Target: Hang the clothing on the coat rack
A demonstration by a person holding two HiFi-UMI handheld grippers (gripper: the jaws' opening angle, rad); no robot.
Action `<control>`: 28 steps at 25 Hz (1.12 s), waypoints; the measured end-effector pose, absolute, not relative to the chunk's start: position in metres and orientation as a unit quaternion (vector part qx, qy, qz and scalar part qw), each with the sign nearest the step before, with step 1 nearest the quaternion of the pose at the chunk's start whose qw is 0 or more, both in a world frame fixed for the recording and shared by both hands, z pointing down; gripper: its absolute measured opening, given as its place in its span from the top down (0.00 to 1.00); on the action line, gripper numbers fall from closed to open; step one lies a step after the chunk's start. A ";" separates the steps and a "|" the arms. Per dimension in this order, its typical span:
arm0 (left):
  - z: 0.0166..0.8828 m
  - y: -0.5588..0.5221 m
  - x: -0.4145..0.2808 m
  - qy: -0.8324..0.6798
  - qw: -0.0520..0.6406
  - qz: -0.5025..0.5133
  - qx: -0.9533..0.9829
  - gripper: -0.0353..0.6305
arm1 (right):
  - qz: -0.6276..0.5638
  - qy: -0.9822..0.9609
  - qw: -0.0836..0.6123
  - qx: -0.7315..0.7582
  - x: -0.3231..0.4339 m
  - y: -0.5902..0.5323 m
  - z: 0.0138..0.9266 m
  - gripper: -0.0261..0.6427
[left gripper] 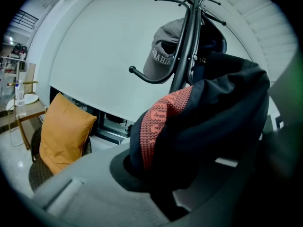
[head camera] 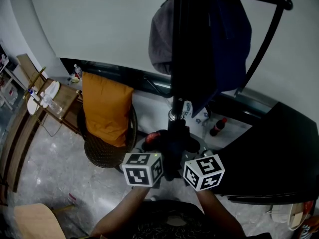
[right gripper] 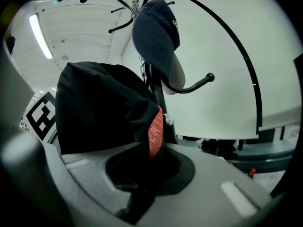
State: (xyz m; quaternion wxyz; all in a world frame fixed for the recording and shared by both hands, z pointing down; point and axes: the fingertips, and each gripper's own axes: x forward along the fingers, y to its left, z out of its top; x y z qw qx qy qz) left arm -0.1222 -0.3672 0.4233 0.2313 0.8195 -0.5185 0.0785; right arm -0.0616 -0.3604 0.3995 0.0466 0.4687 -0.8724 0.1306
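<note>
An orange cushion (head camera: 106, 108) leans in a wicker chair (head camera: 107, 153) at the left. The left hand-held gripper (left gripper: 158, 178) pinches a dark garment (left gripper: 213, 126) with red knit trim, bunched low beside the coat rack (head camera: 178, 59) pole. The right hand-held gripper (right gripper: 142, 174) clamps the same bundle. A grey cap (left gripper: 163, 56) and a navy cap (right gripper: 154, 37) hang on the rack above.

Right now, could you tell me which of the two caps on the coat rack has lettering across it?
The grey cap, left of the coat rack pole in the left gripper view; the navy cap shows no such lettering.
</note>
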 end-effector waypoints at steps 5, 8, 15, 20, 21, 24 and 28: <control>0.428 -0.364 -0.121 -0.518 0.235 0.080 0.819 0.92 | 0.132 -0.871 0.049 0.471 -0.060 -0.360 0.402 0.92; 0.430 -0.363 -0.122 -0.517 0.236 0.083 0.818 0.92 | 0.134 -0.870 0.048 0.473 -0.061 -0.360 0.405 0.92; 0.437 -0.359 -0.120 -0.514 0.234 0.084 0.821 0.92 | 0.129 -0.865 0.046 0.482 -0.059 -0.359 0.410 0.92; 0.441 -0.355 -0.119 -0.512 0.229 0.087 0.824 0.92 | 0.119 -0.864 0.049 0.486 -0.057 -0.357 0.413 0.92; 0.441 -0.355 -0.119 -0.511 0.228 0.086 0.824 0.92 | 0.118 -0.864 0.051 0.487 -0.057 -0.356 0.414 0.92; 0.443 -0.352 -0.119 -0.510 0.226 0.086 0.825 0.92 | 0.114 -0.864 0.057 0.487 -0.057 -0.354 0.416 0.92; 0.446 -0.348 -0.118 -0.509 0.220 0.091 0.827 0.92 | 0.112 -0.863 0.066 0.489 -0.057 -0.351 0.418 0.92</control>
